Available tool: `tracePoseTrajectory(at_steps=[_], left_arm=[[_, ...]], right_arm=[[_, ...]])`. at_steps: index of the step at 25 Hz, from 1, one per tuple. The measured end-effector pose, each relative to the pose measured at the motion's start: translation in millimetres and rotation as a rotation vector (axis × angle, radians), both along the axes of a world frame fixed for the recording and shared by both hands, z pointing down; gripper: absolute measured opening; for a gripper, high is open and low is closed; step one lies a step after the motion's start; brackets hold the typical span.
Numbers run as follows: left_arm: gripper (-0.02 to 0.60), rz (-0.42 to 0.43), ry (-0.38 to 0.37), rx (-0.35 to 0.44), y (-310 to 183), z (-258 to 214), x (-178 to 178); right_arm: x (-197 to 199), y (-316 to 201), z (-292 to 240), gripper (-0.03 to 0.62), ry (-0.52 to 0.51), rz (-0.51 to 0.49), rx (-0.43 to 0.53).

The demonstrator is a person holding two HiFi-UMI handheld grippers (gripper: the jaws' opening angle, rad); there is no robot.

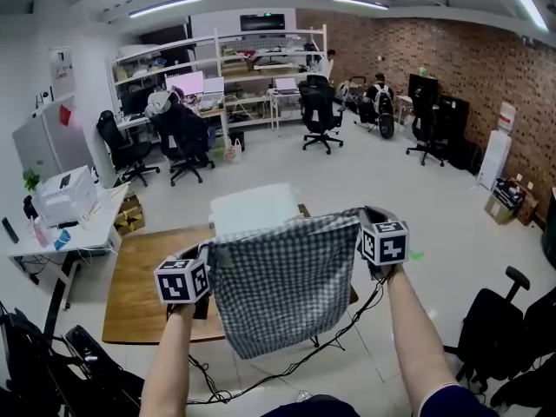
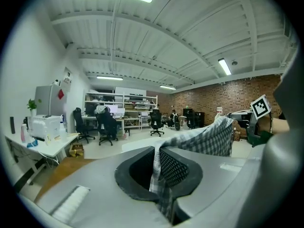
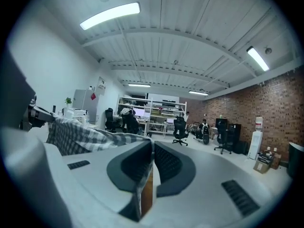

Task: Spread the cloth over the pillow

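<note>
Left hand-held gripper point(image 2: 156, 172): jaws closed tight on one upper corner of the checked cloth point(image 1: 282, 285). The fabric runs down between the pads and trails off toward the other gripper.
Right hand-held gripper point(image 3: 151, 167): jaws almost together, pinching the other upper corner as a thin fold against one pad, with a sliver of gap beside it.
Checked cloth: held in the air, its top edge stretched between the two grippers. The rest hangs loose and narrows to a point at the bottom.
Wooden desk point(image 1: 139, 289): below and behind the hanging cloth, which hides its middle.
White pillow point(image 1: 254, 207): lies at the desk's far end, just past the cloth's top edge and uncovered.
Background: office chairs point(image 1: 184, 137), shelving point(image 1: 217, 46), brick wall point(image 1: 469, 59).
</note>
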State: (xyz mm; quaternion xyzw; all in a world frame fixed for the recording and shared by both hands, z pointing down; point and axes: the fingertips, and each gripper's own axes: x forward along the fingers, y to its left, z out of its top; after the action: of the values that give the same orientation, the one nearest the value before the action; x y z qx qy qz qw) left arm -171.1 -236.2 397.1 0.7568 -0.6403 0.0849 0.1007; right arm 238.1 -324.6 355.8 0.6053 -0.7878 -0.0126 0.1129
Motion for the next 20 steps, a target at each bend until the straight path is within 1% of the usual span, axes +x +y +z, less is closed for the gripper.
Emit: tracePoseTrajectory(at_steps=[4,7,12,17,20], left_arm=[[0.011,-0.032,-0.021,-0.02,-25,2,-4],[0.011,-0.057,-0.038,-0.019,-46,-4,-9],[0.011,-0.091,-0.024,-0.019,-75,-12,-15],[0.012,-0.109,-0.02,-0.007,-106,-19,-26],[0.011,-0.122,-0.012,-0.008,-126,-18,-33]], right_arm=[[-6,-33,7,0.032,0.003,-0.035,-0.015],[-12,-58,9,0.032,0.002,-0.057,-0.022],[-22,-96,7,0.032,0.007,-0.094,-0.036],[-35,-135,-7,0.032,0.02,-0.117,-0.023],[-44,-159,-7,0.032,0.023,-0.129,-0.028]])
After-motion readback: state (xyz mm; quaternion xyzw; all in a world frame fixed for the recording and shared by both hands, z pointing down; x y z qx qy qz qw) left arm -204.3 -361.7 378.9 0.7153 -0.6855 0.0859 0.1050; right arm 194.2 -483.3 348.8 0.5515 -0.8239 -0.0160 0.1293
